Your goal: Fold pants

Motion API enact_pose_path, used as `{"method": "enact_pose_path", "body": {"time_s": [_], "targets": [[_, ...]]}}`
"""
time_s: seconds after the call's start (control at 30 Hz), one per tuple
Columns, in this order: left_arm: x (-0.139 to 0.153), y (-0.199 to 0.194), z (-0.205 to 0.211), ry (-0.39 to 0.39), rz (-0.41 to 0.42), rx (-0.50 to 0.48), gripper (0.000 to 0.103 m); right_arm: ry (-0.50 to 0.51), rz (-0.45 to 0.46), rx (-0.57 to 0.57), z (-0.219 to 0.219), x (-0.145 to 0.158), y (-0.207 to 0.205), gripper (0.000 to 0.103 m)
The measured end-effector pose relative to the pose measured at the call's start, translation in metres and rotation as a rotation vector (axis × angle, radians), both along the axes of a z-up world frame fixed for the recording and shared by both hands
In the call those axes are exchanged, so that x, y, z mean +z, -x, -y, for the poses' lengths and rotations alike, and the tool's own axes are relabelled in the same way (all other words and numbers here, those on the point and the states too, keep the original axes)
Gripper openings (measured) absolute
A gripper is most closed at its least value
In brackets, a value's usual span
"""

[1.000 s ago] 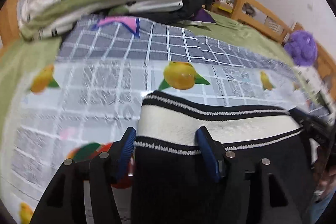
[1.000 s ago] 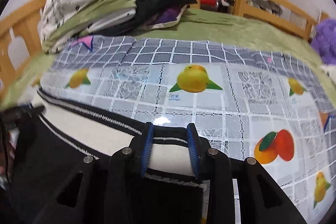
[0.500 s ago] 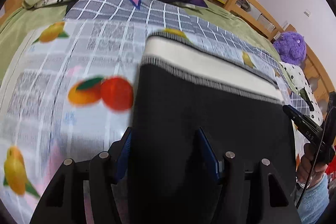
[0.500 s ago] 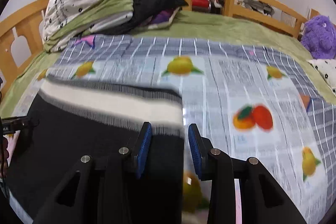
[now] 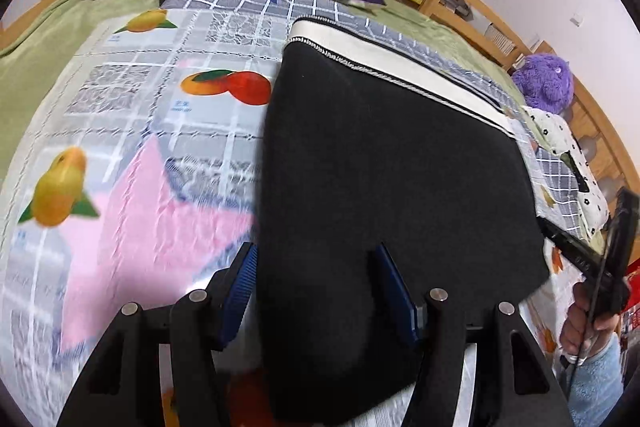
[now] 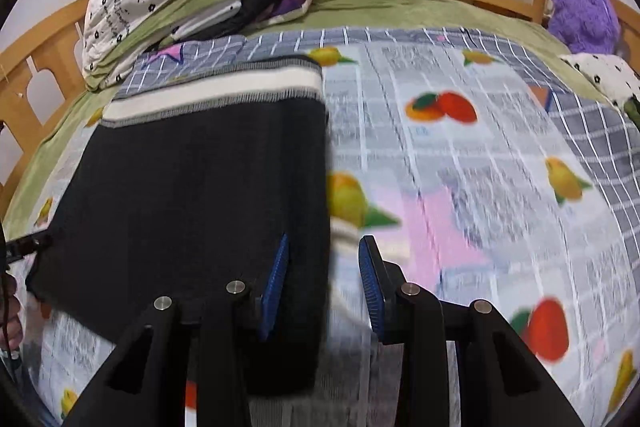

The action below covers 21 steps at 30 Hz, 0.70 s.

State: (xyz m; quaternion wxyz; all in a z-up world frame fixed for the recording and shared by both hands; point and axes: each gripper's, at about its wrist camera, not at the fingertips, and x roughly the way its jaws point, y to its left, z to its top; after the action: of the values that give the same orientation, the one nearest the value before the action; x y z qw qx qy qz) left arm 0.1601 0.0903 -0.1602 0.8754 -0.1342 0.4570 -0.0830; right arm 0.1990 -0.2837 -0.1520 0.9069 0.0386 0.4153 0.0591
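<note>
**Now: black pants flat on the fruit-print sheet**

Black pants (image 5: pixel 384 167) lie spread on the fruit-print sheet (image 5: pixel 132 155), white waistband (image 6: pixel 224 89) at the far end. Left gripper (image 5: pixel 316 291) and right gripper (image 6: pixel 322 287) both hang over the near edge, jaws parted, grasping nothing.

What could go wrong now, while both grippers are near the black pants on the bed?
1. The black knit pants with a white waistband lie between the open jaws of the left gripper; pulling away could drag the fabric and spoil the fold.
2. The right gripper straddles the pants' right edge, jaws open; it could catch that edge.
3. The glossy fruit-print cover looks smooth, so the pants may slide.
</note>
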Motion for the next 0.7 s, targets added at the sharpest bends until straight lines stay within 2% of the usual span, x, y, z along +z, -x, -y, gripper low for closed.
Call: {"method": "enact_pose_path", "body": {"time_s": [0.1, 0.2, 0.3, 0.4, 0.53, 0.63, 0.7], "targets": [[0.002, 0.021, 0.006, -0.041, -0.003, -0.048, 0.06, 0.011, 0.0, -0.013, -0.002, -0.001, 0.017, 0.034], [0.002, 0.049, 0.014, -0.129, 0.025, -0.075, 0.06, -0.005, -0.023, -0.012, -0.001, -0.001, 0.028, 0.034], [0.007, 0.07, 0.022, -0.234, 0.057, -0.122, 0.059, -0.011, -0.049, -0.005, -0.001, -0.002, 0.038, 0.034], [0.004, 0.084, 0.033, -0.389, 0.066, -0.154, 0.057, 0.031, -0.028, 0.012, -0.006, 0.002, 0.048, 0.034], [0.0, 0.097, 0.042, -0.545, 0.095, -0.154, 0.046, 0.034, -0.017, 0.032, -0.008, 0.006, 0.055, 0.034], [-0.001, 0.093, 0.046, -0.607, 0.096, -0.143, 0.034, 0.031, -0.01, 0.04, -0.01, 0.008, 0.057, 0.034], [-0.002, 0.087, 0.048, -0.61, 0.102, -0.139, 0.028, 0.024, -0.012, 0.038, -0.009, 0.008, 0.058, 0.034]]}}
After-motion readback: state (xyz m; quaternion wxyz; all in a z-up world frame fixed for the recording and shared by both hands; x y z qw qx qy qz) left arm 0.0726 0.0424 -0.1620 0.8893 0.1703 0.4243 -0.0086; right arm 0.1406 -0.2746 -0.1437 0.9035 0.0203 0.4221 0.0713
